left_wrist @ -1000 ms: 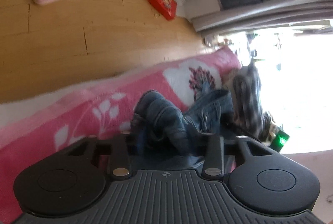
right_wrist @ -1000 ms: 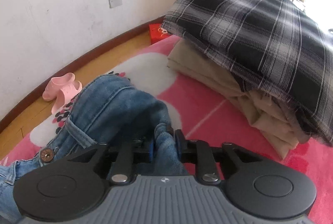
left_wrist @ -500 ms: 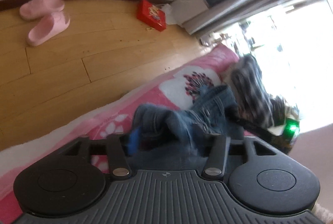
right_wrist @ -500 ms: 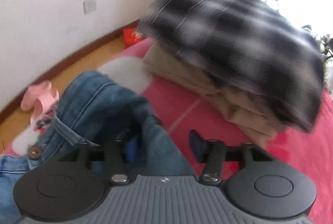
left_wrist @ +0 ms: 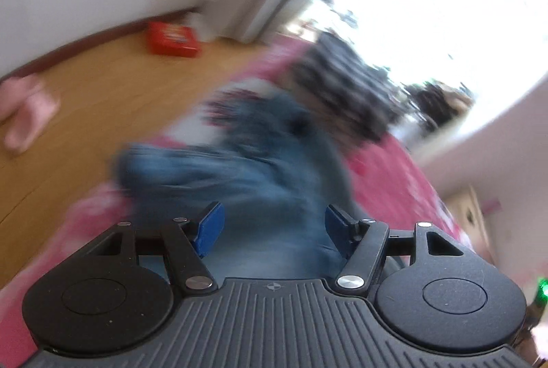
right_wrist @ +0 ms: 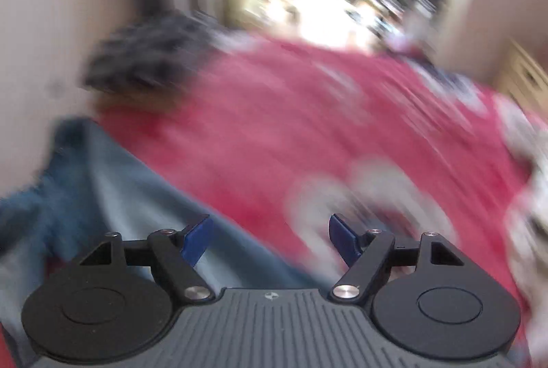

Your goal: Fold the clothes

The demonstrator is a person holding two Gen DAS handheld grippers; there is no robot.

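Observation:
Blue jeans [left_wrist: 260, 162] lie crumpled on the pink bedspread [left_wrist: 394, 183], blurred by motion. My left gripper [left_wrist: 274, 220] hovers over them, its blue pads [left_wrist: 209, 227] wide apart and clear of the denim. In the right wrist view the jeans [right_wrist: 102, 190] spread out at the lower left. My right gripper [right_wrist: 270, 231] is above the jeans' edge and the pink bedspread [right_wrist: 291, 128]. Its jaws are opening, and nothing is pinched between them.
A folded stack topped by a dark plaid garment [left_wrist: 342, 87] [right_wrist: 147, 60] sits at the bed's far end near the bright window. On the wooden floor [left_wrist: 102, 101] lie a red box [left_wrist: 173, 39] and pink slippers [left_wrist: 24, 111]. Pale wooden furniture [right_wrist: 524, 77] stands right.
Both grippers have let go of the jeans and opened. The left one rose and rolled. The right one swung away to the right across the bed, leaving the jeans at its left.

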